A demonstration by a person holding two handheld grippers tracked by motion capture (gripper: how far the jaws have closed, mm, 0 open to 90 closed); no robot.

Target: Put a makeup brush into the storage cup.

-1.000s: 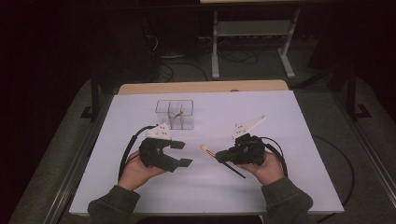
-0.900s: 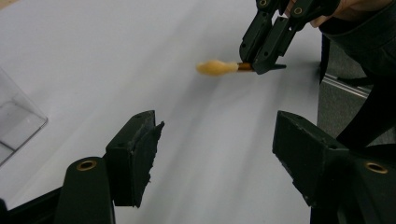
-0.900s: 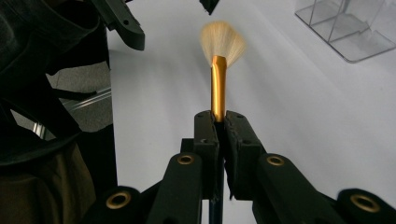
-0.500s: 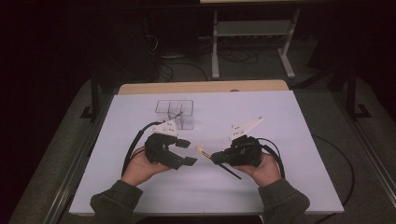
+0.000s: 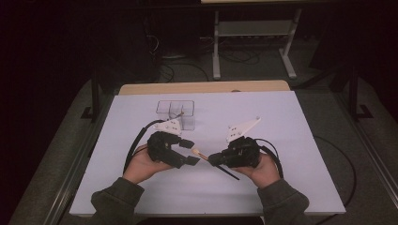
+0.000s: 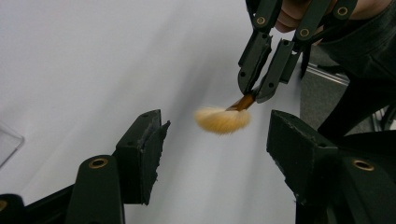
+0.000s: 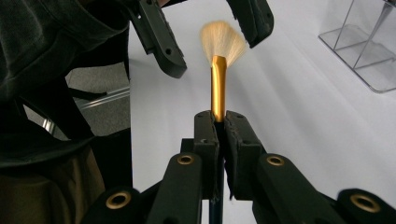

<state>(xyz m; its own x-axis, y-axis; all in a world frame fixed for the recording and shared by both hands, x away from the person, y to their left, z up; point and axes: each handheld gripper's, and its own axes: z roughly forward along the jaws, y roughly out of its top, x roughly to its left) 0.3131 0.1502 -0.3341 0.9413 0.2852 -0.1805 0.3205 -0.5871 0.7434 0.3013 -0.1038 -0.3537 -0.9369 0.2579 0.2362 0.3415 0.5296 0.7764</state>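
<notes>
A makeup brush with a gold ferrule (image 7: 218, 86) and pale fan bristles (image 7: 223, 39) is level above the table. My right gripper (image 7: 218, 122) is shut on the ferrule; its dark handle (image 5: 230, 172) sticks out behind. In the high view the right gripper (image 5: 213, 159) points left toward the left gripper (image 5: 191, 152). My left gripper (image 6: 220, 129) is open, and its jaws have just been closing. The bristles (image 6: 222, 120) hang between its pads without touching them.
A clear compartment box (image 5: 176, 112) with thin sticks in it stands on the white table (image 5: 281, 131) just behind the left hand; it also appears as the clear box (image 7: 369, 51). A wooden strip edges the table's far side.
The left gripper has shifted right and slightly up, so its jaws now flank the brush's bristles. The right hand has stayed almost in place.
</notes>
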